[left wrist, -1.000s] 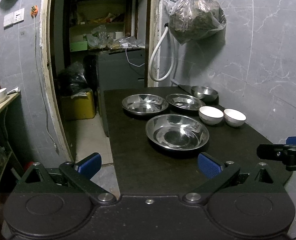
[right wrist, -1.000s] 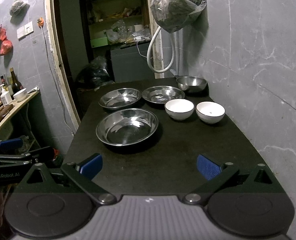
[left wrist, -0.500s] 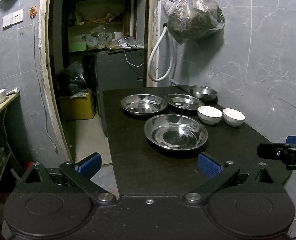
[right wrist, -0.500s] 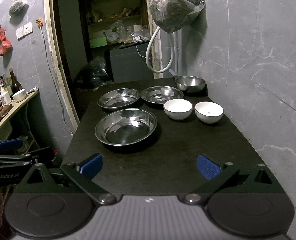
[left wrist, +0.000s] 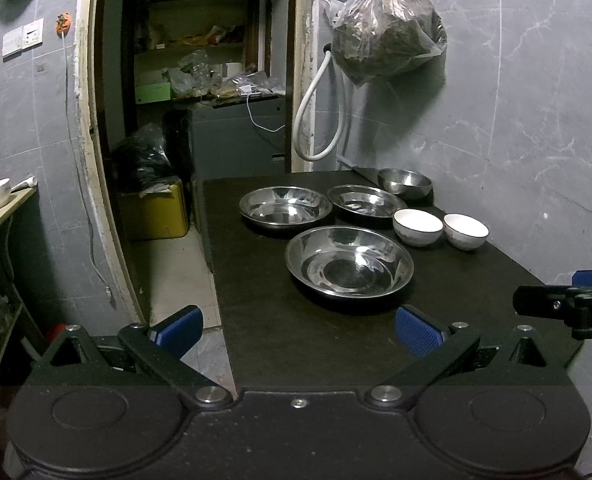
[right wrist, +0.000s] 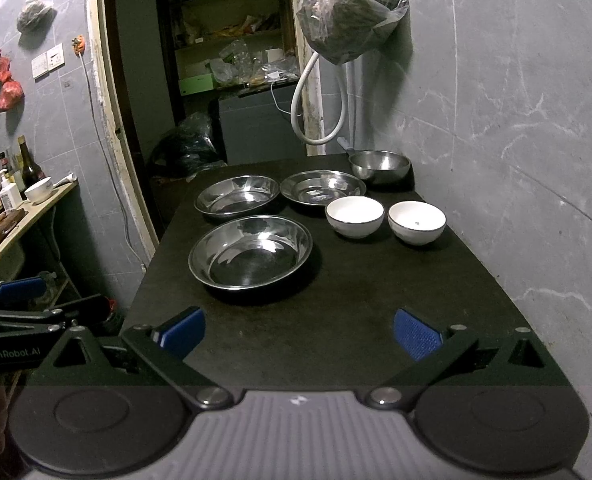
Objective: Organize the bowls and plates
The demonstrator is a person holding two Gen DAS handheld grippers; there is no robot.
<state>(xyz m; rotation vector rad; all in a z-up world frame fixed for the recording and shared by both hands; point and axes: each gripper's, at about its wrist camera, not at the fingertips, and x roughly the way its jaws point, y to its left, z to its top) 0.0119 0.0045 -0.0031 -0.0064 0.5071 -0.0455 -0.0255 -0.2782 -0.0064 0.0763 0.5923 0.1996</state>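
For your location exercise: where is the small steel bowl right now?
In both views the small steel bowl sits at the table's far right corner by the wall, just behind the rightmost steel plate.

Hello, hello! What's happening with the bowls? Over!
Left tool open, empty. Right tool open, empty. Three steel plates, two white bowls, steel bowl untouched on table. Nothing blocking.

Grey marbled tile walls [right wrist: 515, 100] enclose a dim room, with a black counter [right wrist: 335, 320] against the right wall. Behind it an open doorway [left wrist: 200, 80] shows cluttered shelves [left wrist: 200, 44]. A plastic bag [right wrist: 351, 12] hangs above a looped white hose [right wrist: 315, 100].
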